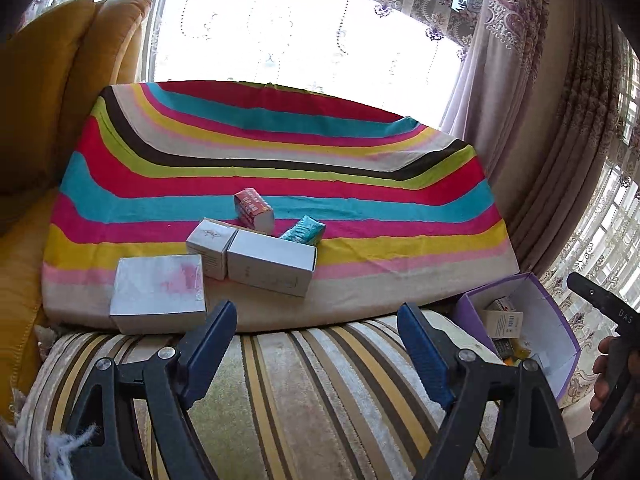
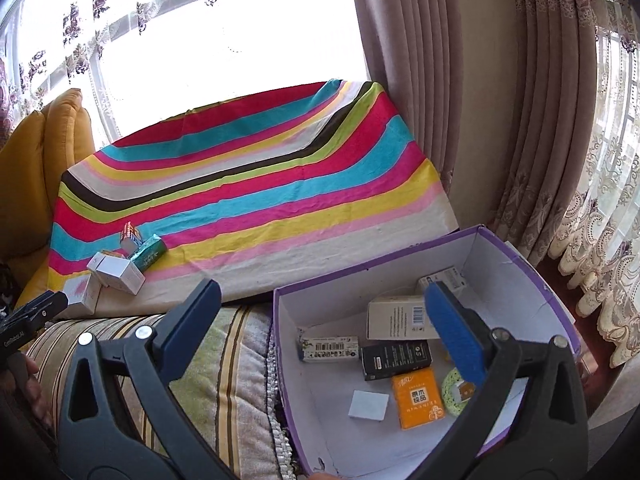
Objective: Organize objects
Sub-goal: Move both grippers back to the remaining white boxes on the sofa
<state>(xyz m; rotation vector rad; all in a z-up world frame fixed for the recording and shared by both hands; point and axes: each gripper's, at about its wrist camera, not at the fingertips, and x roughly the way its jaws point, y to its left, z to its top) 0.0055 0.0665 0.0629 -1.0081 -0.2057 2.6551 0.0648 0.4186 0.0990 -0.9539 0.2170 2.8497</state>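
Note:
On the striped cloth [image 1: 280, 160] lie a silver box with a pink patch [image 1: 158, 292], two white boxes [image 1: 272, 266] side by side, a red packet [image 1: 254, 207] and a teal packet [image 1: 303, 231]. My left gripper [image 1: 316, 312] is open just short of them, nothing between its fingers. The purple box [image 2: 516, 256] stands at the right and holds several small cartons, among them an orange pack [image 2: 418, 398] and a black one [image 2: 396, 358]. My right gripper [image 2: 320, 300] hangs open over the box's near left corner, empty.
A striped sofa seat [image 1: 280, 380] runs under both grippers. Mustard cushions [image 1: 52, 100] stand at the left, heavy curtains [image 2: 440, 80] at the right before a bright window. The other gripper's tip [image 1: 600, 300] and a hand [image 1: 604, 372] show at the right edge.

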